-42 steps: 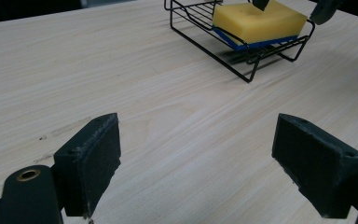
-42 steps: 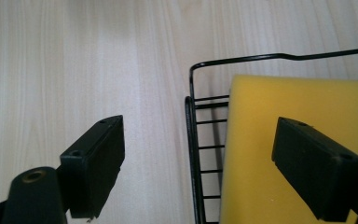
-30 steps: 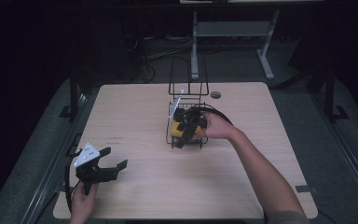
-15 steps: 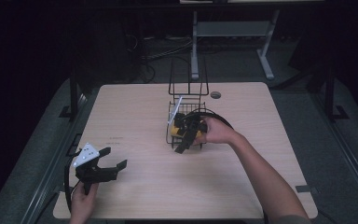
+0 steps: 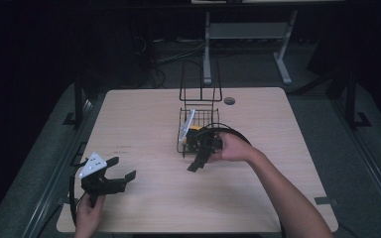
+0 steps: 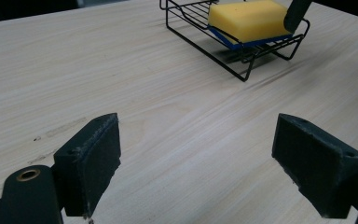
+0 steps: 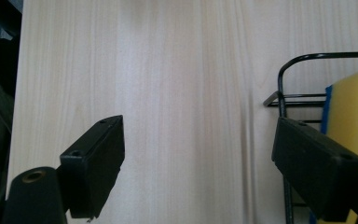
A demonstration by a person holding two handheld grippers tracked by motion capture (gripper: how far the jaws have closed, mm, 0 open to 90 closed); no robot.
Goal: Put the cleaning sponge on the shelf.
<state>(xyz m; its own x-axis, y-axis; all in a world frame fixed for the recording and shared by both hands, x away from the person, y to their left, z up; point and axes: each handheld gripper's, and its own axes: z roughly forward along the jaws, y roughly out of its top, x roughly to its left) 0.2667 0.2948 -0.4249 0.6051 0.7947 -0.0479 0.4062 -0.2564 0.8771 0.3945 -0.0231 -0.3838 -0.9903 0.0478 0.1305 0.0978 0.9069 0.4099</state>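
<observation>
Wooden table [image 5: 144, 119]: pale, rounded corners, dark floor on all sides. Broad bare wood lies left of and in front of the rack; a small dark round fitting [image 5: 229, 100] sits near the far edge, right of centre.

Black wire rack [image 5: 198, 124]: stands a little beyond the table's middle, with a tall wire loop rising at its far end and a low basket at its near end. Its long axis runs from the near side to the far side of the table. In the left gripper view the basket's rails [image 6: 200, 44] stand clear of the tabletop on short feet.

Yellow sponge [image 6: 247, 18]: rectangular block with a blue underside, lying flat in the low basket, yellow face up. In the right gripper view its blue-edged side [image 7: 354, 116] lies just inside the rack's corner wire.

Left gripper [image 5: 121, 177]: held in a hand [image 5: 90, 218] at the near left corner, well apart from the rack, jaws spread wide with nothing between them, pointing rightward across open wood.

Right gripper [image 5: 198, 161]: held in a hand [image 5: 235, 148] just in front of the rack's near end, jaws spread wide and empty; one jaw is over bare table, the other overlaps the basket's edge.
</observation>
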